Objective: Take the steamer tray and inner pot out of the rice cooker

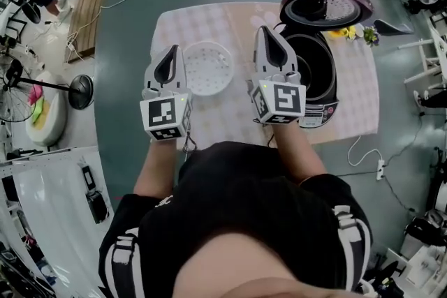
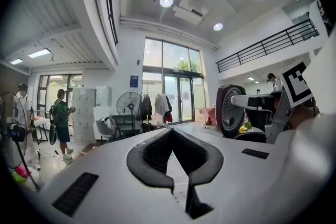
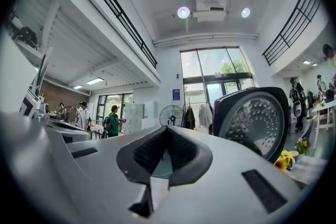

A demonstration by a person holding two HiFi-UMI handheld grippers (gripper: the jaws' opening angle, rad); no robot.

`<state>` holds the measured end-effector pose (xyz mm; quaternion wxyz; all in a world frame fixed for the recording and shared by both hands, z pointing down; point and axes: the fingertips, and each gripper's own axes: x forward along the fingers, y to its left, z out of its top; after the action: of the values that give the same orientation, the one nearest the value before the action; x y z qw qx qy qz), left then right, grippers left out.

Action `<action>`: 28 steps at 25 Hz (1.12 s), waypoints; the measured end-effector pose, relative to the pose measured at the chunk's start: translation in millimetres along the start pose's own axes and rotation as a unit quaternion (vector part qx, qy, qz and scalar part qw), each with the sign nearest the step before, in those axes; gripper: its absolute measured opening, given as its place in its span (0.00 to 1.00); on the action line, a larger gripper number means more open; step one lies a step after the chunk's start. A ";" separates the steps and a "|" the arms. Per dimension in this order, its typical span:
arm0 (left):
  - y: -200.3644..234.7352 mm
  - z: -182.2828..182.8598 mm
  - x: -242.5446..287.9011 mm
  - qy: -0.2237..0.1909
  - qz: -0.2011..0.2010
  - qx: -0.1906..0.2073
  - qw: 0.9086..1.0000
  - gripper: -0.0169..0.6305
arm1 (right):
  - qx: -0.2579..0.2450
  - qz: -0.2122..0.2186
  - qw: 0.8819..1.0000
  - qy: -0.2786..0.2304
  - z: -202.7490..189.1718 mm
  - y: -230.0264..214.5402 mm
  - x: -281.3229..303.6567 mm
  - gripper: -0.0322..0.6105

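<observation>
The white perforated steamer tray [image 1: 207,68] lies on the checked tablecloth, left of the rice cooker [image 1: 318,84]. The cooker's purple lid [image 1: 326,7] stands open; its dark well [image 1: 313,65] shows, and whether the inner pot sits in it I cannot tell. My left gripper [image 1: 172,51] is held up level over the tray's left edge, shut and empty, its tips meeting [image 2: 171,130]. My right gripper [image 1: 265,31] hovers over the cooker's left rim, also shut with nothing in it [image 3: 167,127]. The open lid [image 3: 252,118] fills the right of the right gripper view.
The table [image 1: 230,118] carries yellow flowers [image 1: 356,33] by the lid. A standing fan [image 1: 21,91] and cables are on the floor to the left, a power strip [image 1: 380,168] to the right. People stand far off in the hall [image 2: 62,120].
</observation>
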<state>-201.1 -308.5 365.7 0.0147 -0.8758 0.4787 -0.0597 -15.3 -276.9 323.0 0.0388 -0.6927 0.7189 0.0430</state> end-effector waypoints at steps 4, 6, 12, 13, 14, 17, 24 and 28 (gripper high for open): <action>-14.2 5.8 -5.2 -0.001 -0.013 0.003 1.000 0.03 | 0.007 -0.003 1.000 -0.004 4.3 -5.2 -14.5 0.05; -18.3 8.8 -6.7 -0.002 -0.015 0.001 1.000 0.03 | 0.008 -0.005 1.000 -0.003 6.4 -8.2 -19.3 0.05; -41.8 14.0 -0.5 -0.001 -0.031 -0.012 0.999 0.03 | 0.004 -0.026 1.000 -0.005 10.6 -35.4 -35.0 0.05; -47.5 13.7 1.9 0.001 -0.037 -0.015 0.999 0.03 | 0.005 -0.029 1.000 -0.006 11.8 -41.5 -38.2 0.05; -54.2 13.6 4.6 0.003 -0.043 -0.019 0.999 0.03 | 0.005 -0.034 0.999 -0.005 12.6 -48.5 -41.8 0.05; -78.7 16.0 13.2 0.007 -0.059 -0.022 0.998 0.03 | 0.008 -0.049 0.999 0.001 13.2 -74.6 -53.8 0.05; -146.4 28.8 35.1 0.006 -0.088 -0.020 0.996 0.03 | 0.008 -0.083 0.997 0.003 19.3 -145.5 -87.6 0.05; -185.8 32.9 43.7 0.011 -0.107 -0.017 0.994 0.03 | 0.008 -0.102 0.995 0.002 22.5 -182.3 -108.3 0.05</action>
<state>-18.4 -245.7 352.4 -0.0121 -0.9216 0.3830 -0.0628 170.9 -173.6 311.6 0.0471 -0.7619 0.6453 0.0313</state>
